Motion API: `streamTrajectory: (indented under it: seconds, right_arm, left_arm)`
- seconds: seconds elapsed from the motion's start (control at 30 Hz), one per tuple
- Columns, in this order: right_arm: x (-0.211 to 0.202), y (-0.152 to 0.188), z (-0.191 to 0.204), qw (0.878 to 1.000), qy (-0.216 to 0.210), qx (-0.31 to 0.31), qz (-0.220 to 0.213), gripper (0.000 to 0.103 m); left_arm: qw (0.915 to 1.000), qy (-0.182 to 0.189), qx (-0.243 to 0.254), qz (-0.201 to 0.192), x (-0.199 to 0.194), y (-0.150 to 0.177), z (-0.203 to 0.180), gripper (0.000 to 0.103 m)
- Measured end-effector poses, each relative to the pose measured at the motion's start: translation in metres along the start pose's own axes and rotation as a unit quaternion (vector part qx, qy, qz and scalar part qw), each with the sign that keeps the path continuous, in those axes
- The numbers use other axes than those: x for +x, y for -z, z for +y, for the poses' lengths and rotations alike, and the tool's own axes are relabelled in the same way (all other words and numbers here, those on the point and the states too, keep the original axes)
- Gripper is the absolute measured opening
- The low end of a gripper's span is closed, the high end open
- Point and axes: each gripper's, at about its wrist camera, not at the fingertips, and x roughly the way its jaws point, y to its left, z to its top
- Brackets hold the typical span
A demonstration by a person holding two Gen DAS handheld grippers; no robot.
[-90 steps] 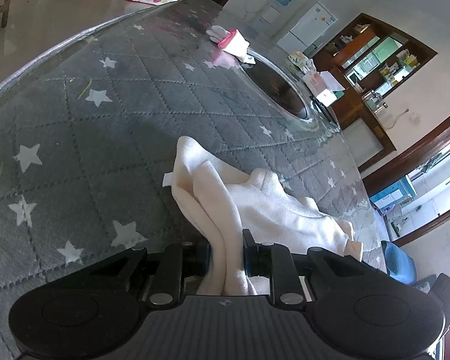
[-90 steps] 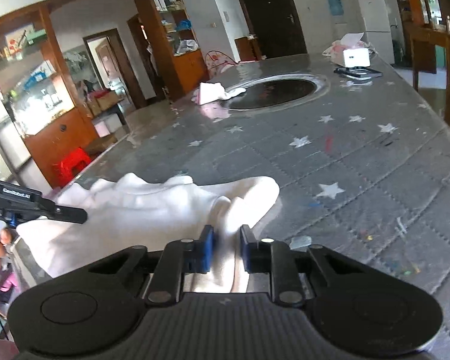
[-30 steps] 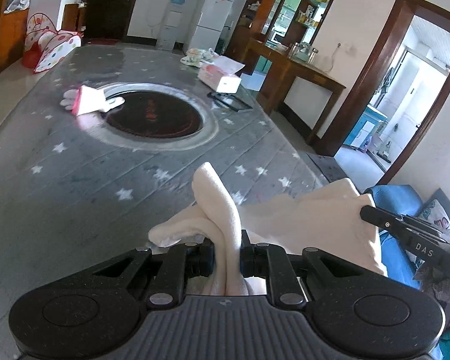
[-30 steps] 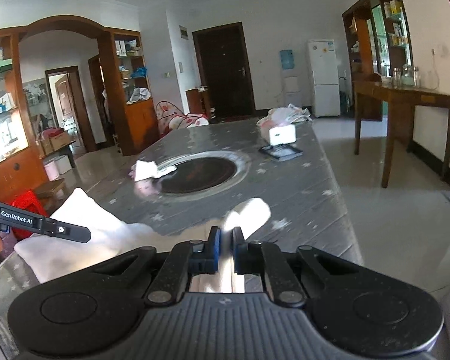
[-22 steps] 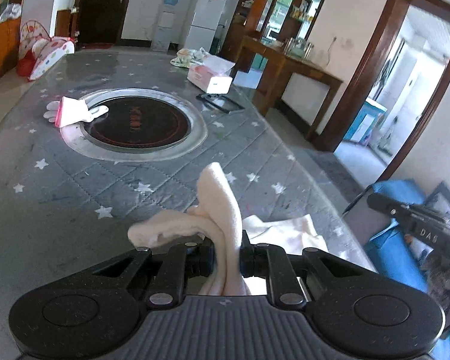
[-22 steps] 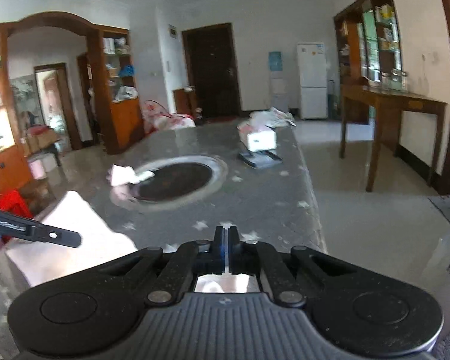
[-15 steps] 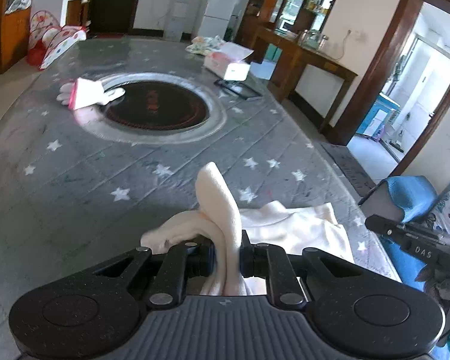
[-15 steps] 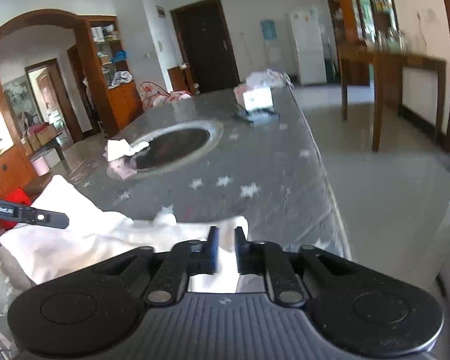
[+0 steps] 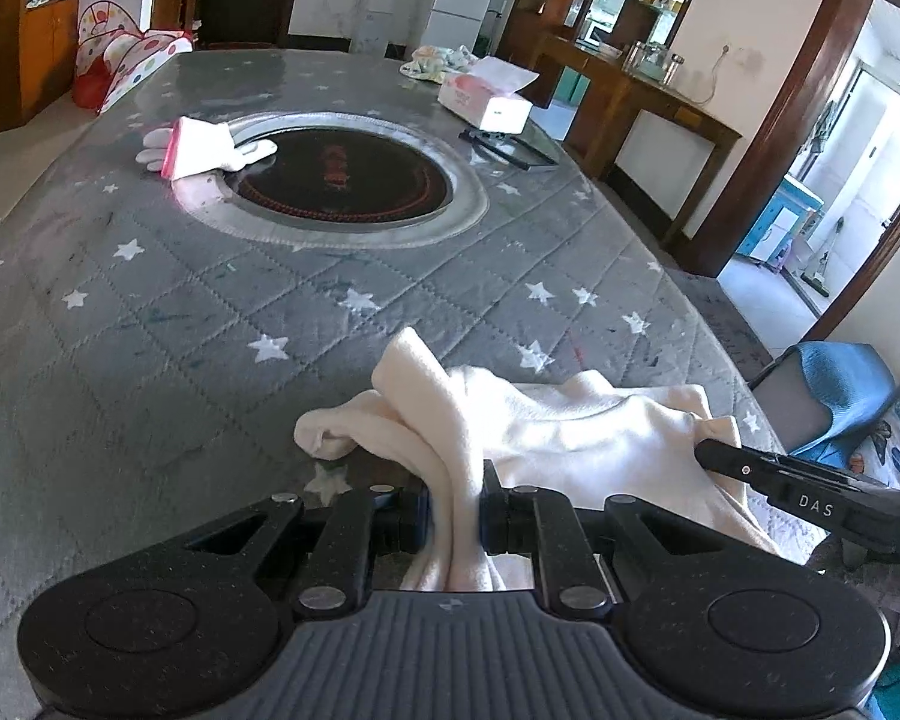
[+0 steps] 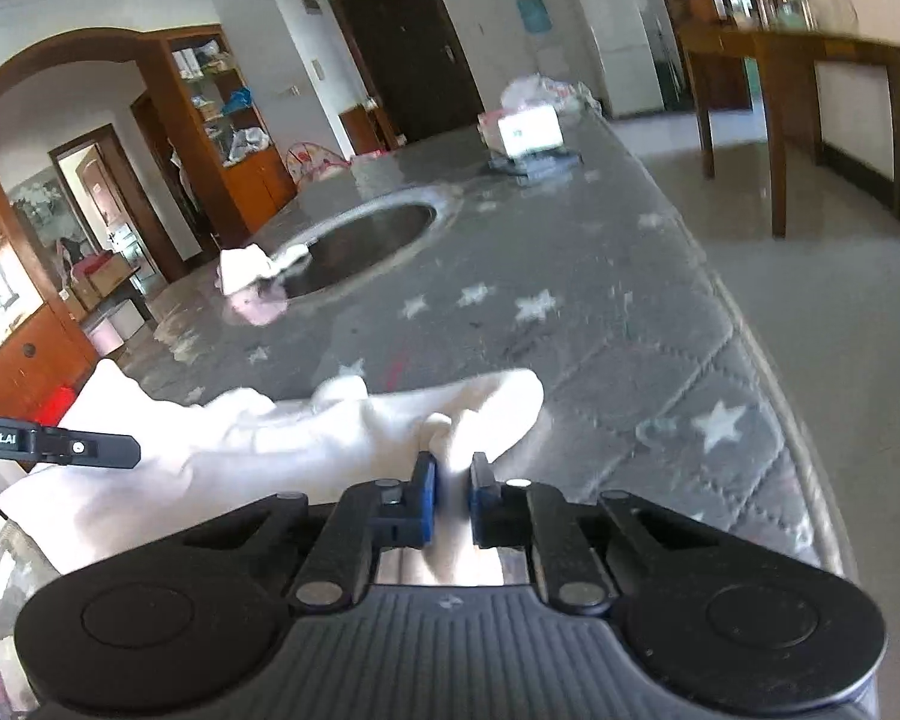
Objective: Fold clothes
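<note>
**Two grippers pinching one cream garment at the near end of a star-quilted table**

Two views show the same cream garment (image 9: 570, 426), which lies crumpled on the grey star-printed table cover (image 9: 150, 312), nearer the camera than the round black hotplate (image 9: 342, 174) set into the table. Positions below are given relative to that hotplate.

Left wrist view, left to right: a white-and-pink glove (image 9: 201, 147) rests at the hotplate's left rim, touching it. Nearer than the hotplate, the left gripper (image 9: 455, 519) has its jaws pressed together on a bunched fold of the garment, which rises between them. Beyond the hotplate to the right sit a tissue box (image 9: 489, 99) and, just beside it, a dark flat device. At the far right, a black bar marked "DAS" crosses the garment's edge.

Right wrist view, left to right: a black bar marked "Robot.AI" overlaps the garment's left portion. The right gripper (image 10: 448, 498), nearer than the hotplate, has its jaws closing on a fold of the garment, with cloth between the blue pads (image 10: 427, 495). This picture is motion-blurred.
</note>
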Motion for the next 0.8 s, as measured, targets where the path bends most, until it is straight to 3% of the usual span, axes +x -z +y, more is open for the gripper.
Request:
streamTrajectory:
  seconds: [0.4,0.8]
  right_arm:
    - [-0.057,-0.047,0.008,0.993,0.051,-0.076,-0.079,0.008]
    - [-0.056,-0.045,-0.015,0.99,0.101,-0.08,-0.064,0.007]
  left_arm:
    - [0.999,0.038,0.019,-0.013,0.005,-0.018,-0.034,0.015]
    - [0.9969,0.074,0.024,0.014,0.029,-0.017,-0.056,0.015]
